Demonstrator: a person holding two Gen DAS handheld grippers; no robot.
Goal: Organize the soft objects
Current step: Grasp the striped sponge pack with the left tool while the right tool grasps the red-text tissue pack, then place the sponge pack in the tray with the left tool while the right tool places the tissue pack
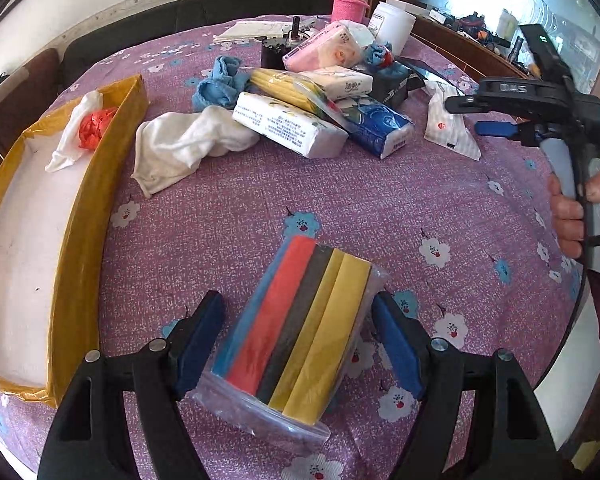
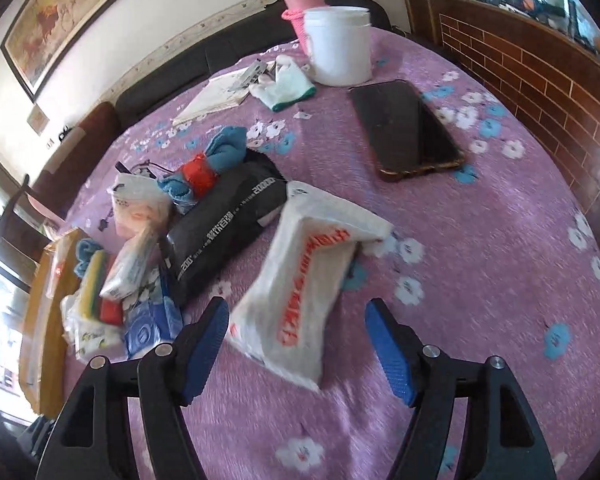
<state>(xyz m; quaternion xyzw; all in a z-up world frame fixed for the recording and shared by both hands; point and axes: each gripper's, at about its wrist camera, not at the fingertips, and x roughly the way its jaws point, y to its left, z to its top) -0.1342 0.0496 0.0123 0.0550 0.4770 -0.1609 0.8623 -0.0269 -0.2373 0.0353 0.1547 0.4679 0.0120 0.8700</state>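
My left gripper [image 1: 298, 340] is open, its blue pads on either side of a clear bag of striped sponges [image 1: 296, 332] that lies on the purple cloth. My right gripper [image 2: 296, 344] is open around a white tissue pack with red print [image 2: 304, 280], without pressing it; it also shows in the left wrist view [image 1: 448, 124]. A yellow-edged box [image 1: 80, 240] at the left holds a white cloth and a red bag [image 1: 96, 126]. A pile of tissue packs [image 1: 288, 124], a white sock [image 1: 180, 148] and blue cloths [image 1: 220, 84] lies behind.
A black wipes pack [image 2: 224, 224], a phone [image 2: 404, 128], a white jar [image 2: 338, 48], a pink flask [image 2: 300, 4], a glove [image 2: 284, 88] and papers [image 2: 216, 96] lie on the round table. A wooden brick-pattern wall [image 2: 540, 80] stands to the right.
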